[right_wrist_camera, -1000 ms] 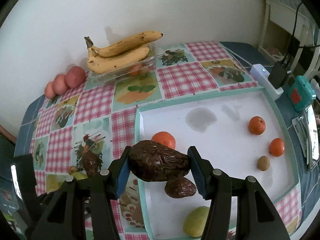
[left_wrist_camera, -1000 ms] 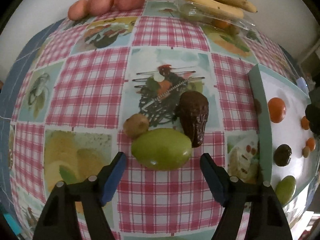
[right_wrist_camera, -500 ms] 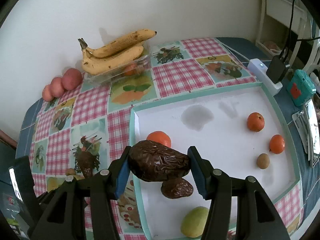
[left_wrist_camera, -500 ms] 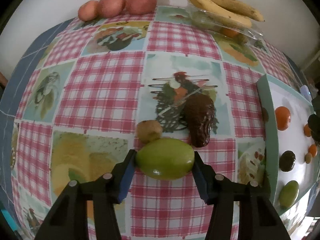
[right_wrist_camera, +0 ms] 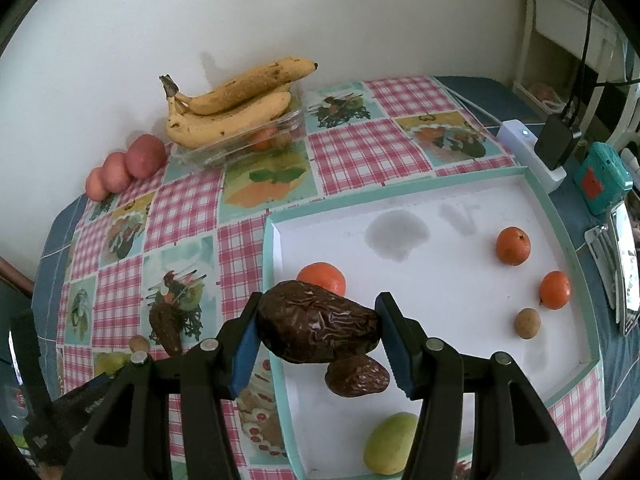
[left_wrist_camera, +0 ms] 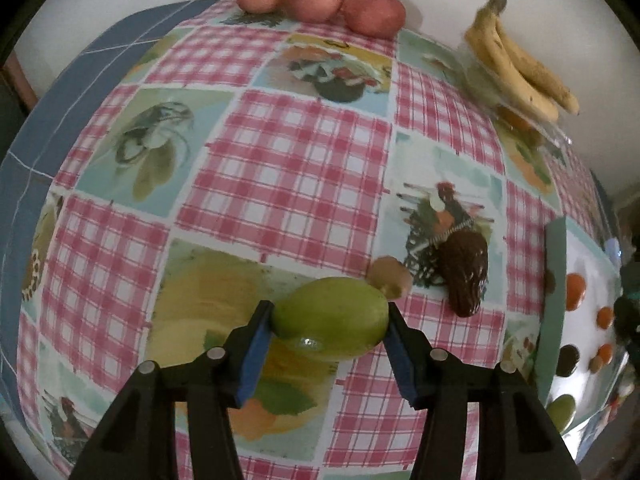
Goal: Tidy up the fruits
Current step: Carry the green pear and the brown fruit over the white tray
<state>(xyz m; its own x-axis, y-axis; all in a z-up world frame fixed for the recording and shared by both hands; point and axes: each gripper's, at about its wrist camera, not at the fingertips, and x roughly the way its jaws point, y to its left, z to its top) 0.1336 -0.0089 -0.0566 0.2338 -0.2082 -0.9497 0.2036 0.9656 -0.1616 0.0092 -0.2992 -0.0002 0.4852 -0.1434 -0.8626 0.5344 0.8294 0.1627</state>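
My left gripper (left_wrist_camera: 329, 320) is shut on a green oval fruit (left_wrist_camera: 332, 316), held low over the checked tablecloth. To its right, a small brown round fruit (left_wrist_camera: 390, 276) and a dark wrinkled fruit (left_wrist_camera: 466, 276) lie on the cloth. My right gripper (right_wrist_camera: 316, 330) is shut on a large dark wrinkled fruit (right_wrist_camera: 316, 326), above the left part of the white tray (right_wrist_camera: 272, 264). In the tray lie another dark wrinkled fruit (right_wrist_camera: 356, 376), a green fruit (right_wrist_camera: 390, 448), three oranges (right_wrist_camera: 513, 246) and a small brown fruit (right_wrist_camera: 527, 323).
Bananas (right_wrist_camera: 232, 108) rest on a clear container at the back wall, with three reddish round fruits (right_wrist_camera: 128, 172) to their left. A white power strip (right_wrist_camera: 532, 152), a teal device (right_wrist_camera: 604, 178) and metal utensils (right_wrist_camera: 616, 276) sit past the tray's right rim.
My left gripper closed on the green fruit, then carried it left, away from the small brown fruit and the dark fruit. The right gripper kept still with its dark fruit.
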